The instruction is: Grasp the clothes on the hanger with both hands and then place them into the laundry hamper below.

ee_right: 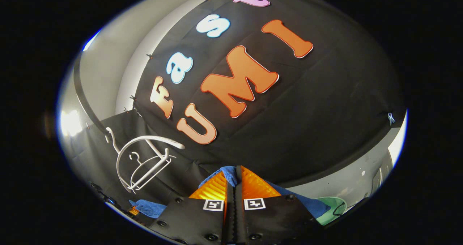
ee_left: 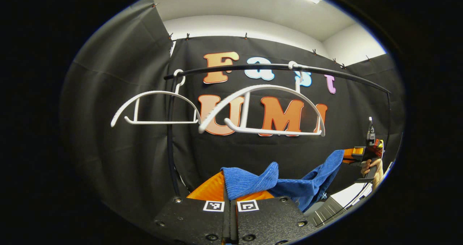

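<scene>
A blue knitted garment stretches between both grippers, hanging below two bare white hangers on a black rail. My left gripper is shut on one end of the cloth, which bunches over its fingertips. The other end runs right to the far gripper, held by a hand. In the right gripper view my right gripper is shut on the blue garment, which trails off to both sides below the fingers. The white hangers show at lower left there.
The rail's upright black post stands left of the left gripper. A slatted grey surface lies low on the right. A green round object sits on the pale floor at the lower right of the right gripper view.
</scene>
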Action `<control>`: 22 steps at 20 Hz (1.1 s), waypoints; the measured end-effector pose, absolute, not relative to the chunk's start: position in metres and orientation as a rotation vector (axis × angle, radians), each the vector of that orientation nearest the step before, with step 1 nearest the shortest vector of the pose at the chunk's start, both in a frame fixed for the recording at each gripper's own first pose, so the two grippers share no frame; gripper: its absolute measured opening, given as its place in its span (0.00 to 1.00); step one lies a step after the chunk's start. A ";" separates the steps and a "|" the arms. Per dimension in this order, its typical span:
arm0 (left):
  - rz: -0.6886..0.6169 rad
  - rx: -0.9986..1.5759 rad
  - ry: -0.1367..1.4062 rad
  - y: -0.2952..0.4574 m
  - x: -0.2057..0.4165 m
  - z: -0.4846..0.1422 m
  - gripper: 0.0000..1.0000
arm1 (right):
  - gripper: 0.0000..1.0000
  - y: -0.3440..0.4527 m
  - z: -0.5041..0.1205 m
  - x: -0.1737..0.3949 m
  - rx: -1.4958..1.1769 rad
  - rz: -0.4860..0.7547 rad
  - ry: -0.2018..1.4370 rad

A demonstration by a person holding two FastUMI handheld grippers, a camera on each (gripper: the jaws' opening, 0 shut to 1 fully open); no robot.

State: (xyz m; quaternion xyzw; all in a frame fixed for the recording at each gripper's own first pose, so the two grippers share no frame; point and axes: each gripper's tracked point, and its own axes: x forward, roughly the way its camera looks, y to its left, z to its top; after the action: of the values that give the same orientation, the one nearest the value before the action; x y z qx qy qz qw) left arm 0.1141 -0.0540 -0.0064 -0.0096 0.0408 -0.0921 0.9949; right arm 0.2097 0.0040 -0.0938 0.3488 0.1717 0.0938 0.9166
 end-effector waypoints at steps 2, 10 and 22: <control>-0.204 -0.017 0.094 -0.069 0.111 -0.018 0.00 | 0.07 0.006 -0.106 0.198 0.706 0.184 0.375; -0.332 -0.068 0.187 -0.150 0.118 -0.065 0.00 | 0.07 0.058 -0.137 0.148 0.712 0.255 0.454; -0.459 -0.136 0.221 -0.266 0.103 -0.109 0.00 | 0.07 0.063 -0.178 0.108 0.478 0.204 0.363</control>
State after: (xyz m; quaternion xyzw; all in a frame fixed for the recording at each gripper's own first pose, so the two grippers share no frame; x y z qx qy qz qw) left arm 0.1027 -0.2659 -0.1088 -0.0675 0.1094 -0.2270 0.9654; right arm 0.1078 0.0630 -0.1778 0.2352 0.1785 0.1001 0.9501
